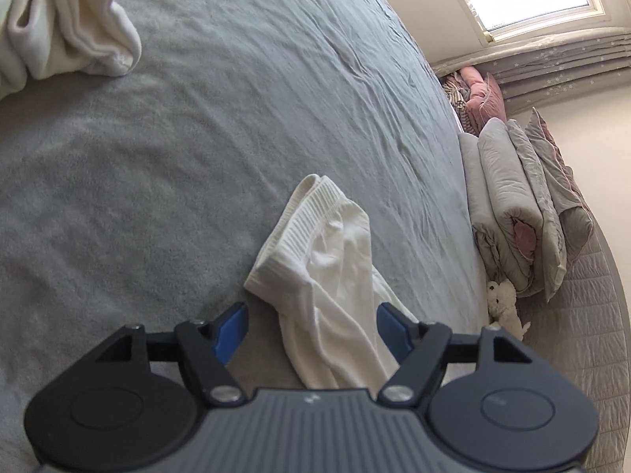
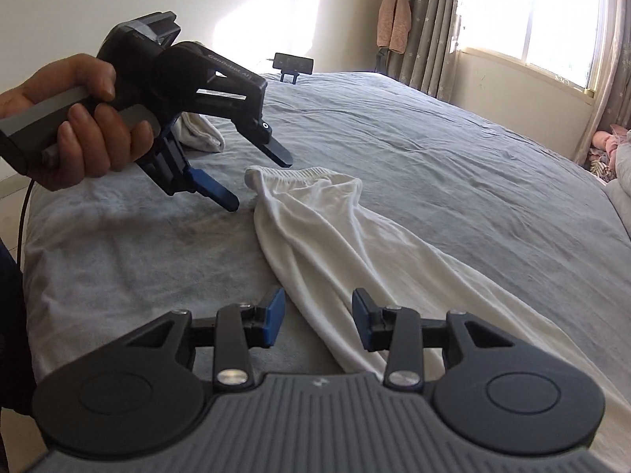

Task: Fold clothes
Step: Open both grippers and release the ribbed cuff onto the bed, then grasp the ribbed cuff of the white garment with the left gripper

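the white trousers (image 2: 315, 236) are lying stretched out on the grey bed (image 2: 453, 165), waistband toward the far left corner and legs trailing toward the near right, loosely bunched lengthwise rather than spread flat. the cloth is wrinkled and narrow, so it is fitting either a garment laid out ready for folding or one already doubled leg over leg and awaiting a crosswise fold; the pictures are not settling which.

the left gripper (image 2: 258, 183) is hanging just above the bed beside the waistband, its fingers spread wide and holding nothing, angled down as if lining up with that ribbed edge (image 1: 299, 228). a hand (image 2: 79, 130) is wrapping its handle. from its own camera the trousers are running between its open fingers, though whether they are touching the cloth is not clear.

the right gripper (image 2: 318, 323) is sitting low over the legs, fingers spread on either side of the fabric and pinching nothing. this placing is likely giving each gripper one end of the long garment to control.

a second pale cloth (image 1: 67, 15) is lying bunched near the bed's far corner, well apart from the trousers. folded bedding (image 1: 512, 205) is stacked at the head of the bed.
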Motion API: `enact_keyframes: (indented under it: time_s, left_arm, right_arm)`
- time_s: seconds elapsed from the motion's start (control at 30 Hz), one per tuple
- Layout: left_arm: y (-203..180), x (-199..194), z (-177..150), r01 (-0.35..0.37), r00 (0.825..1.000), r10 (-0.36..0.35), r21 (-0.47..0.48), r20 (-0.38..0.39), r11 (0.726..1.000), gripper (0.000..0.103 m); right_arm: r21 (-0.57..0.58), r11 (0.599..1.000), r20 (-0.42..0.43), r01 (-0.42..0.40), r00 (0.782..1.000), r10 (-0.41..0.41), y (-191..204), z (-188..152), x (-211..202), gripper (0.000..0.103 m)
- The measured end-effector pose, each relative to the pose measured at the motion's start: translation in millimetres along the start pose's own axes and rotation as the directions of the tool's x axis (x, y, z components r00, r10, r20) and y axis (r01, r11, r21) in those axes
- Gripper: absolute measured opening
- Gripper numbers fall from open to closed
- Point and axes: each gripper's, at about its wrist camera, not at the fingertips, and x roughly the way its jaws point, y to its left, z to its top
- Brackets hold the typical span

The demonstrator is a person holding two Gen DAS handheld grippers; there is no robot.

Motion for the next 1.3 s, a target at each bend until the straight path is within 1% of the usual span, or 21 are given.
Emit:
enact_keyframes:
  time_s: [0.03, 0.1, 0.13, 0.2, 0.27, 0.3, 0.33, 0.37, 0.43, 0.5, 0.57, 0.7, 0.77, 0.83, 0.9, 0.93, 0.97, 1.03, 1.17, 1.23, 1.3]
  left_arm:
    - [1.9, 4.2, 0.4, -0.009, 1.000, 0.009, -0.018, 0.002, 1.000, 0.073]
    - [2.4, 9.1, 1.9, 0.002, 1.000, -0.001, -0.039, 0.016, 0.999, 0.077]
    - [0.3, 10.8, 1.9, -0.003, 1.000, 0.003, -0.029, 0.025, 1.000, 0.080]
    - [-3.9, 14.2, 1.8, -0.013, 0.999, 0.013, -0.008, 0.042, 1.000, 0.080]
    - [-11.6, 16.5, -1.2, -0.054, 0.996, 0.052, 0.039, 0.071, 0.998, 0.079]
    - [-16.2, 17.2, -2.9, -0.082, 0.993, 0.075, 0.065, 0.092, 0.995, 0.073]
    - [-20.5, 17.9, -4.5, -0.111, 0.989, 0.100, 0.089, 0.113, 0.990, 0.046]
    - [-21.1, 18.2, -4.1, -0.153, 0.981, 0.139, 0.101, 0.134, 0.983, 0.029]
    - [-16.4, 16.1, 0.5, -0.156, 0.979, 0.146, 0.061, 0.145, 0.986, 0.022]
    - [-15.1, 10.6, 1.8, -0.152, 0.977, 0.145, 0.034, 0.158, 0.988, 0.019]
    - [-20.8, 1.8, -3.2, -0.160, 0.973, 0.149, 0.051, 0.179, 0.986, 0.015]
    - [-26.4, -13.2, -11.3, -0.184, 0.959, 0.164, 0.067, 0.231, 0.981, 0.015]
    - [-22.3, -9.0, -10.3, -0.201, 0.959, 0.187, 0.045, 0.213, 0.979, 0.015]
    - [-18.3, -0.6, -7.8, -0.215, 0.965, 0.207, 0.039, 0.160, 0.976, 0.019]
    - [-18.1, 5.9, -5.0, -0.218, 0.971, 0.211, 0.049, 0.114, 0.975, 0.026]
    - [-17.6, 3.6, -1.6, -0.196, 0.977, 0.191, 0.045, 0.100, 0.980, 0.038]
    - [-17.2, 1.2, 1.5, -0.177, 0.981, 0.173, 0.042, 0.090, 0.983, 0.052]
    - [-20.2, -6.2, 3.8, -0.188, 0.975, 0.180, 0.057, 0.133, 0.980, 0.058]
    - [-26.1, -20.8, 8.3, -0.213, 0.957, 0.190, 0.085, 0.220, 0.973, 0.059]
    - [-29.1, -28.1, 10.5, -0.226, 0.945, 0.194, 0.098, 0.263, 0.969, 0.059]
    - [-32.4, -34.6, 12.7, -0.239, 0.933, 0.196, 0.113, 0.303, 0.964, 0.059]
  right_arm:
    - [0.005, 1.000, -0.003, -0.008, 1.000, 0.008, 1.9, -0.2, 1.4, 0.040]
    - [0.009, 1.000, 0.001, -0.013, 1.000, 0.013, 3.4, 1.1, -1.3, 0.040]
    - [0.003, 1.000, 0.004, -0.014, 1.000, 0.014, 4.2, 1.4, -4.7, 0.040]
    - [-0.005, 1.000, 0.007, -0.011, 1.000, 0.011, 4.4, 1.7, -9.6, 0.040]
    - [0.002, 1.000, 0.002, 0.007, 1.000, -0.007, 0.4, 0.2, -12.9, 0.040]
    - [0.014, 1.000, -0.002, 0.015, 1.000, -0.015, -3.0, -0.9, -13.5, 0.040]
    - [0.027, 0.999, -0.008, 0.021, 1.000, -0.021, -6.2, -2.2, -13.7, 0.040]
    - [0.035, 0.999, -0.012, 0.027, 1.000, -0.026, -9.3, -3.5, -13.9, 0.040]
    - [0.039, 0.999, -0.015, 0.038, 0.999, -0.037, -13.6, -5.2, -15.4, 0.040]
    - [0.037, 0.998, -0.018, 0.049, 0.999, -0.048, -17.6, -6.8, -17.6, 0.040]
    - [0.039, 0.998, -0.024, 0.059, 0.998, -0.058, -23.5, -8.3, -19.8, 0.040]
    - [0.070, 0.994, -0.028, 0.080, 0.997, -0.078, -40.9, -9.4, -27.0, 0.040]
    - [0.100, 0.991, -0.028, 0.091, 0.996, -0.088, -51.7, -8.3, -30.7, 0.040]
    - [0.134, 0.986, -0.032, 0.103, 0.995, -0.099, -62.4, -6.6, -33.1, 0.040]
    - [0.164, 0.980, -0.032, 0.116, 0.993, -0.112, -73.4, -4.5, -35.1, 0.041]
    - [0.176, 0.977, -0.031, 0.118, 0.993, -0.114, -78.4, -3.3, -36.0, 0.044]
    - [0.190, 0.975, -0.030, 0.119, 0.993, -0.115, -84.8, -1.6, -37.3, 0.044]
    - [0.208, 0.970, -0.029, 0.122, 0.993, -0.119, -99.3, 3.2, -38.5, 0.044]
    - [0.255, 0.960, -0.025, 0.118, 0.993, -0.115, -136.3, 13.2, -31.1, 0.045]
    - [0.294, 0.951, -0.044, 0.097, 0.995, -0.088, -155.6, 17.9, -19.2, 0.045]
    - [0.304, 0.951, -0.074, 0.058, 0.997, -0.037, -169.0, 23.7, 2.5, 0.045]
